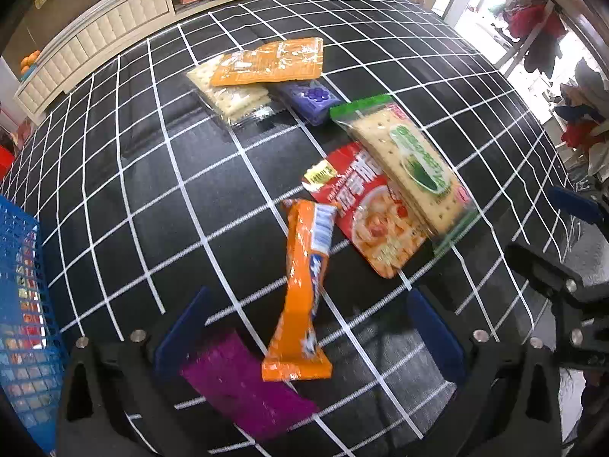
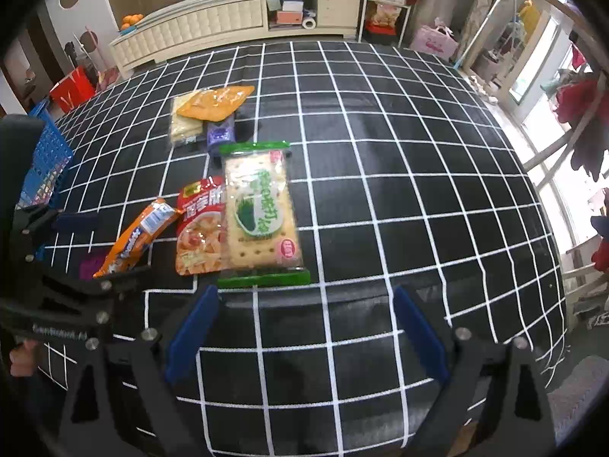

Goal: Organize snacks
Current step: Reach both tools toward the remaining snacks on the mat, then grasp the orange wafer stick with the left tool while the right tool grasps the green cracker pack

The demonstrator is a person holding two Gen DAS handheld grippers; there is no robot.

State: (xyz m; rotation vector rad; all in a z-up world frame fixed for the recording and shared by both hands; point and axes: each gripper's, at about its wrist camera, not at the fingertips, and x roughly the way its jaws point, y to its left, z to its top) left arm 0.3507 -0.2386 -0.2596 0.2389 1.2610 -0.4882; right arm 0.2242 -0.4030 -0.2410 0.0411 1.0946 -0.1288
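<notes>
Snacks lie loose on the table [image 1: 114, 190], so I keep both jaws released: left gripper [image 1: 308, 327] straddles the orange wafer pack [image 1: 304, 285], whose long axis runs away from me; right gripper [image 2: 304, 327] waits near the green cracker pack [image 2: 260, 213]. Blue basket [image 1: 23, 304] sits left of the orange wafer pack.

A matt black cloth [image 1: 213, 205] with a woven look, lined in white, is being seen over the desk. Light is being thrown back by the glossy plastic film of the orange wrapper [image 1: 304, 289] and the green-edged cracker pack [image 2: 259, 213]. The blue basket [image 1: 23, 327] is being shown as moulded plastic mesh. Smooth blue pads are being carried on matt black fingers [image 2: 192, 339] with bright metal screws.
</notes>
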